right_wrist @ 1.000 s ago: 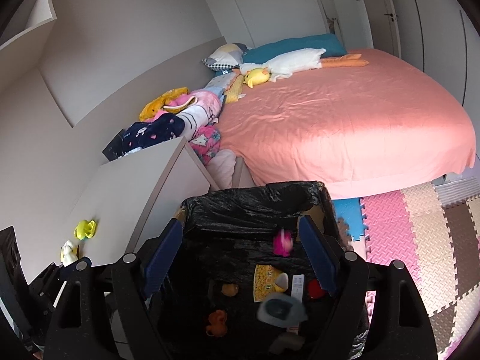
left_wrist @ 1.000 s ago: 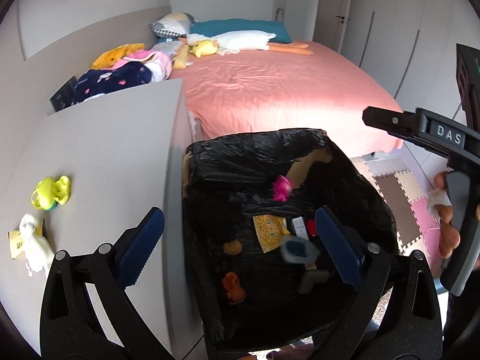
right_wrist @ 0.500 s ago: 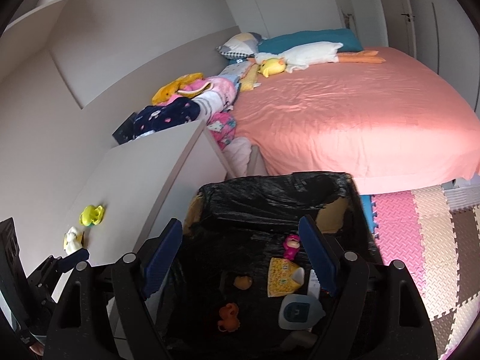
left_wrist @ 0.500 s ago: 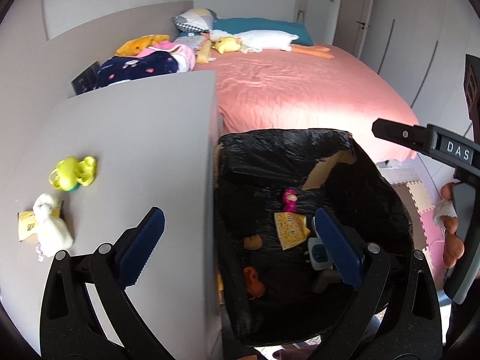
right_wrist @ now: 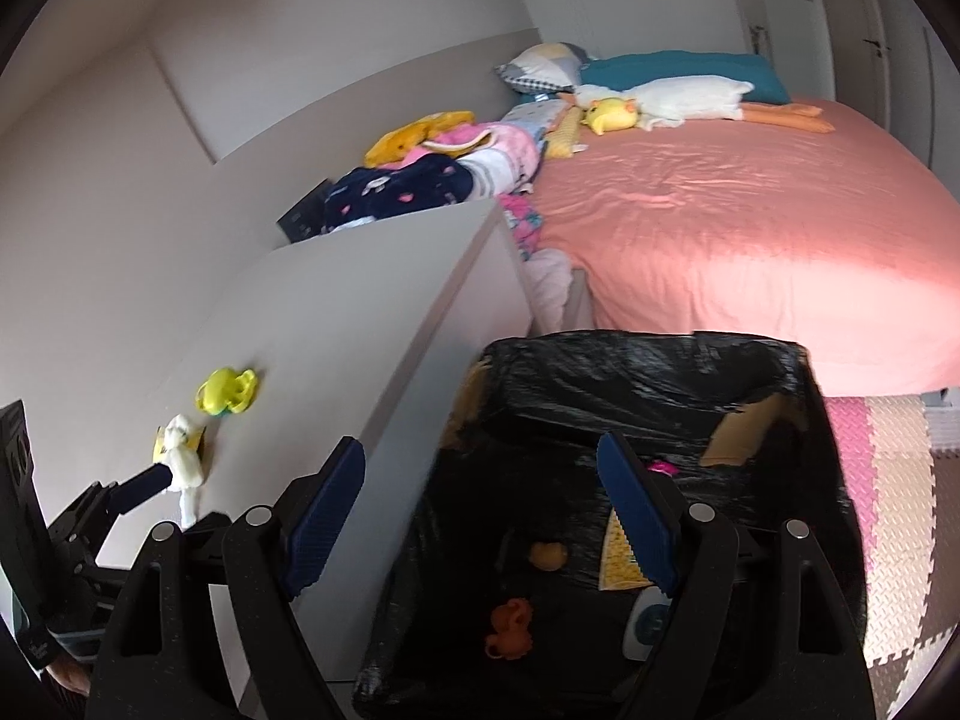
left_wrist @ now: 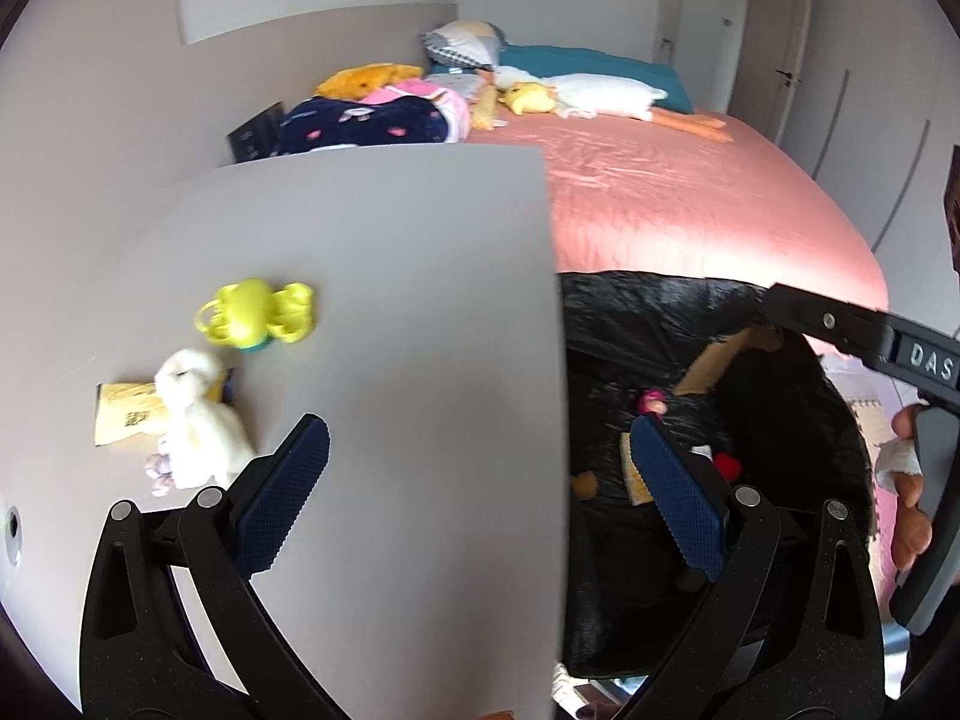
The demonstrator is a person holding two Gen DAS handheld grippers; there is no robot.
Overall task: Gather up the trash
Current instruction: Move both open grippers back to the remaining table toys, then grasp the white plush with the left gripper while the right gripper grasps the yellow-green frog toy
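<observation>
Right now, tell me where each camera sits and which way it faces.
Left wrist: on the left gripper, above the desk, facing the bed; the other gripper and a hand show at right.
Right wrist: on the right gripper, over the bin, facing the bed.
Both show the desk, yellow toy, bin and bed.

Beyond my work I note a bed with a salmon-pink cover (right_wrist: 750,228), smooth across most of its top. At its head lie a teal pillow (right_wrist: 678,69), a patterned cushion (right_wrist: 543,66) and a long white plush toy (right_wrist: 690,97) with orange legs, a yellow plush head (right_wrist: 611,114) beside it. Folded clothes, navy (left_wrist: 366,123) and pink (left_wrist: 420,93) (with a yellow piece behind), are heaped along the bed's near side against the wall panel. Foam floor mats in pink, cream and brown (right_wrist: 888,480) cover the floor at the bed's foot.
</observation>
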